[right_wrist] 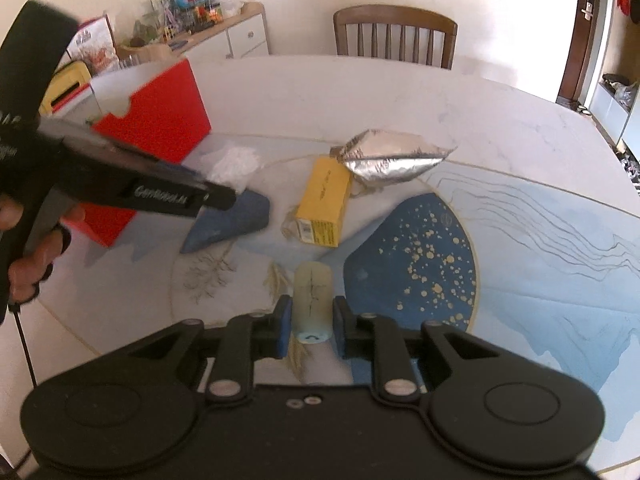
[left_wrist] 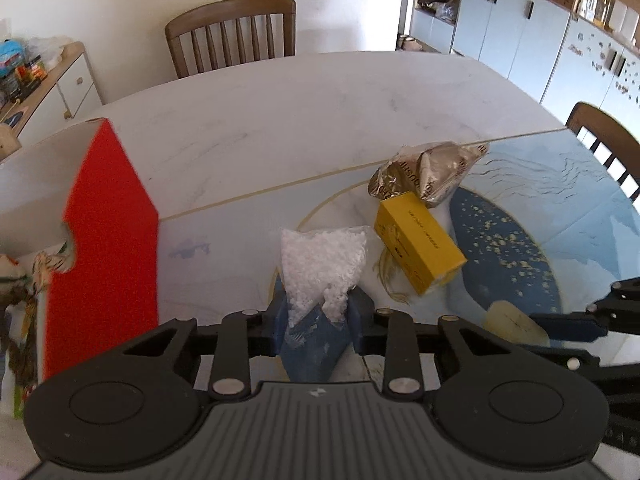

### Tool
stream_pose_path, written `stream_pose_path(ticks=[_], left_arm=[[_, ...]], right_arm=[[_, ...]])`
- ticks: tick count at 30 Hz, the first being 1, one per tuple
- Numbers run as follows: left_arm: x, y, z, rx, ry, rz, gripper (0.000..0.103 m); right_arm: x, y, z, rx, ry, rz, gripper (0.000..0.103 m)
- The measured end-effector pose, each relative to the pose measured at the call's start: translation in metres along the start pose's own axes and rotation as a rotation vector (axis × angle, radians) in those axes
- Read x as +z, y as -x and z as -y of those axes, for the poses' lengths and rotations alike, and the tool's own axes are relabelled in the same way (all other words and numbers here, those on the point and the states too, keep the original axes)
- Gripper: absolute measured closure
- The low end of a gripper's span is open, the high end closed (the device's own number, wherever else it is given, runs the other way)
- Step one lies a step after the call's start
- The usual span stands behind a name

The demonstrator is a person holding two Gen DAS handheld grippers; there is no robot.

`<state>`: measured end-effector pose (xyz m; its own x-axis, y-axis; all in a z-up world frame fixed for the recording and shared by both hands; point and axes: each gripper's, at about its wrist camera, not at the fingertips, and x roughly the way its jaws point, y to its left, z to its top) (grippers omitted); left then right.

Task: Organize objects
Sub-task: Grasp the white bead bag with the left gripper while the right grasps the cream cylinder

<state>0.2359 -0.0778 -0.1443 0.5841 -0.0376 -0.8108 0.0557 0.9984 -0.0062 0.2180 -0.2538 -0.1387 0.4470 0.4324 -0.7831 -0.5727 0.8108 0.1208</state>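
My left gripper (left_wrist: 318, 320) is shut on a blue-and-clear bag of white granules (left_wrist: 320, 276) and holds it above the table; the bag also shows in the right wrist view (right_wrist: 228, 216). My right gripper (right_wrist: 309, 322) has its blue pads on either side of a pale cream cylinder (right_wrist: 313, 304) lying on the table, touching or nearly so. A yellow box (left_wrist: 418, 246) lies mid-table, also in the right wrist view (right_wrist: 324, 208). A crumpled silver foil pouch (left_wrist: 430, 174) lies just beyond it, seen too in the right wrist view (right_wrist: 390, 160). A red open box (left_wrist: 106, 240) stands at the left.
The round marble table (left_wrist: 280, 112) carries a blue painted mat (right_wrist: 520, 260). Wooden chairs (left_wrist: 232, 36) stand at the far side and at the right. A cluttered sideboard (right_wrist: 224, 20) stands by the wall. Cabinets (left_wrist: 520, 24) stand at the back right.
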Motion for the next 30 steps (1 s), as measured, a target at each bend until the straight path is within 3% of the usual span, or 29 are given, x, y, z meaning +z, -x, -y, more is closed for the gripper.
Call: stream_pose_path(ticks=[16, 30], left_arm=[[-0.009, 0.091, -0.027, -0.033, 0.072, 0.066, 0.073], [-0.028, 0.150, -0.091, 0.002, 0.151, 0.122, 0.073]], right_arm=[[0.038, 0.053, -0.044, 0.066, 0.012, 0.139, 0.084], [0.070, 0.062, -0.110, 0.097, 0.080, 0.199, 0.084]])
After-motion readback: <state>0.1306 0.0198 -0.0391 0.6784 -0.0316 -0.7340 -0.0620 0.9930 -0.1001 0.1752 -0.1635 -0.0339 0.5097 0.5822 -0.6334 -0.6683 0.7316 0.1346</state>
